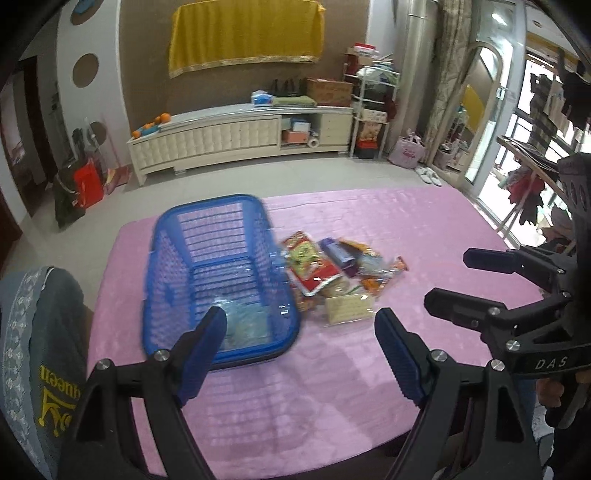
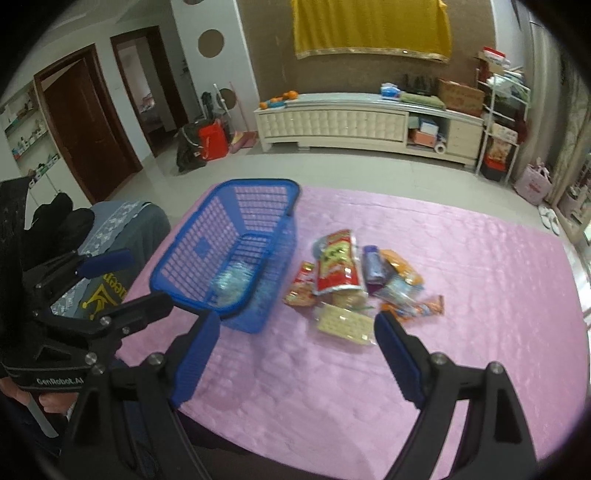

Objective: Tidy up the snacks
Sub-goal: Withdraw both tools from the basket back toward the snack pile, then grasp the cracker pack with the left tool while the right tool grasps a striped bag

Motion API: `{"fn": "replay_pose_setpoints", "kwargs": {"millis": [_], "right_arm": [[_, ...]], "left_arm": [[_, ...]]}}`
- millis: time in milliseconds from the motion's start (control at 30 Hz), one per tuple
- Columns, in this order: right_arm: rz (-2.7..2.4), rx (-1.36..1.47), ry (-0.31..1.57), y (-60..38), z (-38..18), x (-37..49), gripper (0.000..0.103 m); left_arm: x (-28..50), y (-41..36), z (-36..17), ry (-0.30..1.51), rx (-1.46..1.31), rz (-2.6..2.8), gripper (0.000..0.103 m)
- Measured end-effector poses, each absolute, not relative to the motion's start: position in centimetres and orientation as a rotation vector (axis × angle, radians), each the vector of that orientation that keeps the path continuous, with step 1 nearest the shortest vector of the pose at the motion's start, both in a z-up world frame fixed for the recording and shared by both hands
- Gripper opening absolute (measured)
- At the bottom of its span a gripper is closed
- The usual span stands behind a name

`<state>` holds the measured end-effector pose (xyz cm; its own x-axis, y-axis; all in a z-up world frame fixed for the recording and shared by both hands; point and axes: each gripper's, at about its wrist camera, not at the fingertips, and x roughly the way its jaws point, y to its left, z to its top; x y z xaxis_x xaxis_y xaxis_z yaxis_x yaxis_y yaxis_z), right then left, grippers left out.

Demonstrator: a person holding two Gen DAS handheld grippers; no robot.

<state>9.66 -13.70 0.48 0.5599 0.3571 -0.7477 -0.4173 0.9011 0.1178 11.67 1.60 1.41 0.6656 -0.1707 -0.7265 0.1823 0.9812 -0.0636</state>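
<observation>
— So how far are we with the snacks?

— Barely begun, we judge: one clear packet (image 2: 236, 282) lies in the blue basket (image 2: 184, 291); the snack pile (image 2: 354, 288) sits just beside it on the pink cloth (image 2: 480, 295).

— And our claws?

— The left gripper (image 1: 301, 332) and right gripper (image 2: 297, 332) are both spread, empty, hovering near us, short of the pile.

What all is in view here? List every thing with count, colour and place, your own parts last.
basket: one, blue, left side of the table, a clear packet inside
snack packets: a pile, count unclear, red, orange, purple, pale, right of the basket
table cover: one, pink, over the table
cabinet: one, cream, far wall
cloth: one, yellow, hung on that wall
left gripper: black with blue pads, open, empty
right gripper: same, open, empty
</observation>
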Motion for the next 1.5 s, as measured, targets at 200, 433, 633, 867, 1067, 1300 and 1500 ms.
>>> {"fn": "replay_pose_setpoints", "kwargs": {"millis": [200,433,633,867,1067,1300,1500], "right_arm": [[0.413,-0.074,0.891,-17.3,-0.8,9.8,0.089],[0.378,-0.057,0.931,-20.6,-2.9,10.5,0.089],[0.361,-0.037,0.967,-22.6,-4.9,11.5,0.089],[0.355,-0.036,1.007,-23.3,-7.5,12.9,0.089],[0.353,-0.068,1.038,-23.7,-9.7,14.7,0.089],[0.367,-0.062,1.098,-24.3,-13.1,17.5,0.089],[0.373,-0.028,1.14,-25.0,-16.0,19.4,0.089]], "left_arm": [[12.5,-1.8,-0.3,0.839,0.015,-0.236,0.081],[13.7,-4.7,-3.0,0.895,-0.003,-0.26,0.081],[14.9,-6.4,-4.3,0.916,0.044,-0.281,0.081],[16.9,-7.2,-6.5,0.961,0.11,-0.296,0.081],[18.6,-9.0,-9.4,1.001,0.244,-0.342,0.081],[21.4,-10.9,-13.0,1.051,0.368,-0.383,0.081],[23.6,-11.8,-16.5,1.087,0.434,-0.385,0.081]]}}
